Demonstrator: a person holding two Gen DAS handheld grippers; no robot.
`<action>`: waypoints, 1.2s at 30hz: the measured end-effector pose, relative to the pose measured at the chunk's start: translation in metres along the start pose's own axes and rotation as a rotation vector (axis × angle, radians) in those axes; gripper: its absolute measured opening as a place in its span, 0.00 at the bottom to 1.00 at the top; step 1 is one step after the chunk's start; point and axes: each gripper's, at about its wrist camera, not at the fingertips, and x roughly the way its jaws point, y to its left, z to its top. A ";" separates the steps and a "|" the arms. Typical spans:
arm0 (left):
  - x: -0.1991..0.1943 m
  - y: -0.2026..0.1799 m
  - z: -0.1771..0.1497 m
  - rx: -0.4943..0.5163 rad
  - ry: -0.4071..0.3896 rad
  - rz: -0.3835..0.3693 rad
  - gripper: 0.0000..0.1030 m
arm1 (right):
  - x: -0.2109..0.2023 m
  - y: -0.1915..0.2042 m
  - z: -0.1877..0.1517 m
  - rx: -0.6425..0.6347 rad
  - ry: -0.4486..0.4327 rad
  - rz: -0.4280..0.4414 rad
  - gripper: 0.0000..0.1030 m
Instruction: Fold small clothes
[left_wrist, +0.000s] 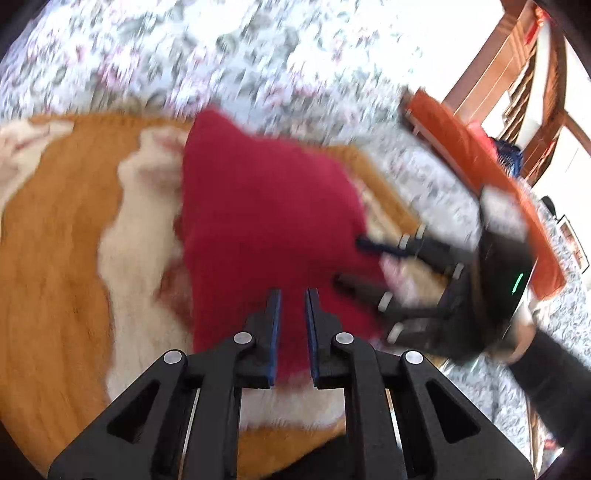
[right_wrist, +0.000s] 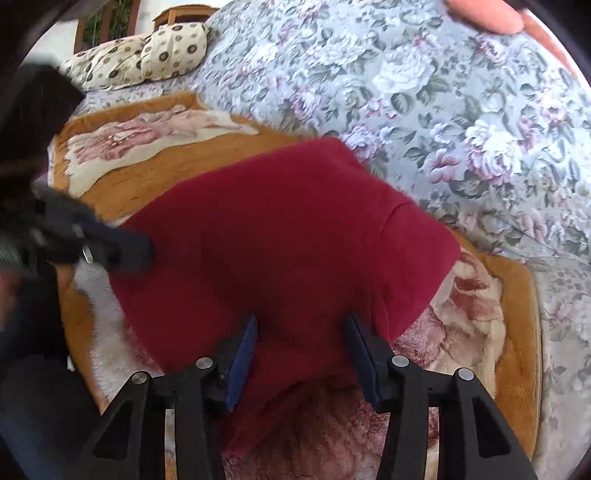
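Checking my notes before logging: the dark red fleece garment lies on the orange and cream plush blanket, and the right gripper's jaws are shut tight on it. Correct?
Not quite. The right gripper's jaws stand open over the dark red fleece garment, as the right wrist view shows. It does lie on the orange and cream plush blanket.

Right gripper (right_wrist: 301, 332) jaws spread over red garment (right_wrist: 280, 229) on blanket (right_wrist: 192, 158).

Red garment (right_wrist: 280, 229): soft matt cloth, fleece-like nap, one stitched seam visible. Blanket (right_wrist: 177, 162) beneath it: plush, fuzzy pile, orange with cream and rose pattern. Bedspread (right_wrist: 424, 92): smooth woven cloth, floral print, matt. Pillow (right_wrist: 147, 55): printed cotton-like cloth. Right gripper (right_wrist: 301, 334): matt black plastic, blue ribbed pads, shiny metal pins. Chair (left_wrist: 546, 74): glossy varnished wood.
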 end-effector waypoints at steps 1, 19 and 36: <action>0.001 -0.001 0.007 0.002 -0.011 0.006 0.10 | 0.000 0.000 -0.001 0.010 -0.007 -0.010 0.48; 0.148 0.070 0.142 -0.245 0.181 0.258 0.07 | -0.005 -0.001 -0.014 0.045 -0.118 0.010 0.49; 0.136 0.067 0.116 -0.197 -0.009 0.275 0.03 | -0.012 -0.086 0.058 0.194 -0.157 0.060 0.48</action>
